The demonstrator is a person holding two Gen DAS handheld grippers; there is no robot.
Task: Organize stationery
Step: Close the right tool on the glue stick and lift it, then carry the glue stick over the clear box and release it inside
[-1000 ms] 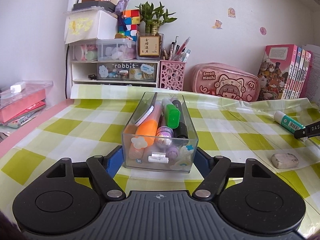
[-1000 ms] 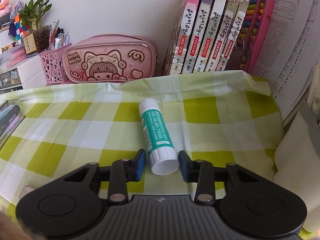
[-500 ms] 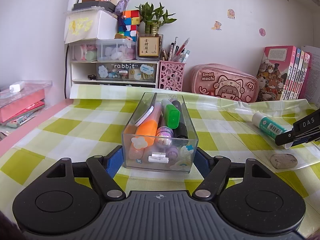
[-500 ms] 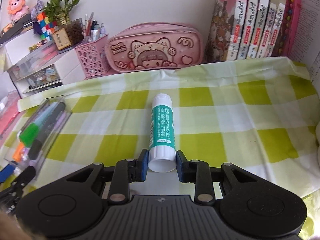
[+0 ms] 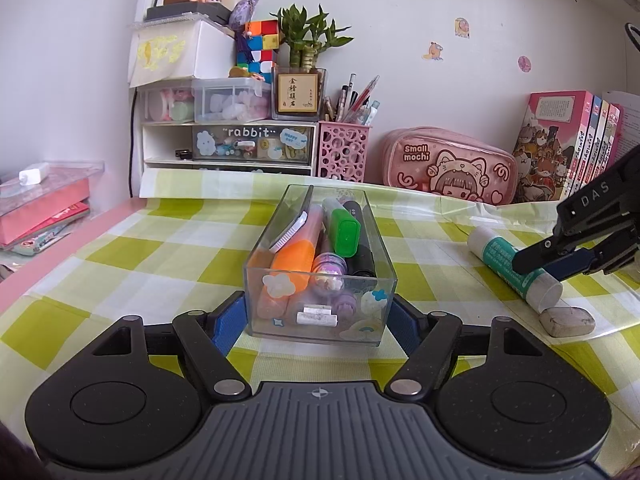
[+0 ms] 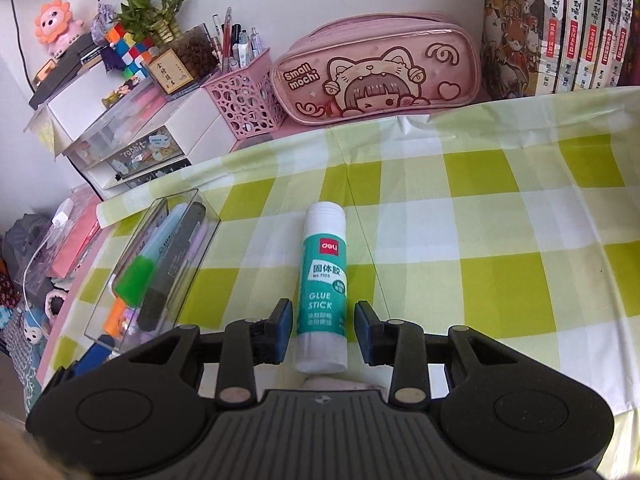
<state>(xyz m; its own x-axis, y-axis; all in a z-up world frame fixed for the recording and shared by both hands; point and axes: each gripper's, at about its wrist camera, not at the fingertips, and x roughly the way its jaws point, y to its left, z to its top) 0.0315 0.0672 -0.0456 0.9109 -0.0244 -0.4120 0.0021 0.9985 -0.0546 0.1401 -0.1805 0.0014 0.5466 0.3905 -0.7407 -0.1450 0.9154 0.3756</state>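
A clear plastic box with several markers stands on the green checked cloth. My left gripper is shut on its near end, blue pads against both side walls. The box also shows at the left of the right wrist view. A white and teal glue stick lies on the cloth between the pads of my right gripper, which is open with small gaps on each side. The glue stick also shows in the left wrist view, its base next to a grey eraser.
A pink pencil case, a pink pen basket and a white drawer unit line the back wall. Books stand at the back right. Pink boxes sit at the left edge.
My right gripper carried the glue stick left, toward the box, and has now opened its pads off the stick. The left gripper and box have not moved.
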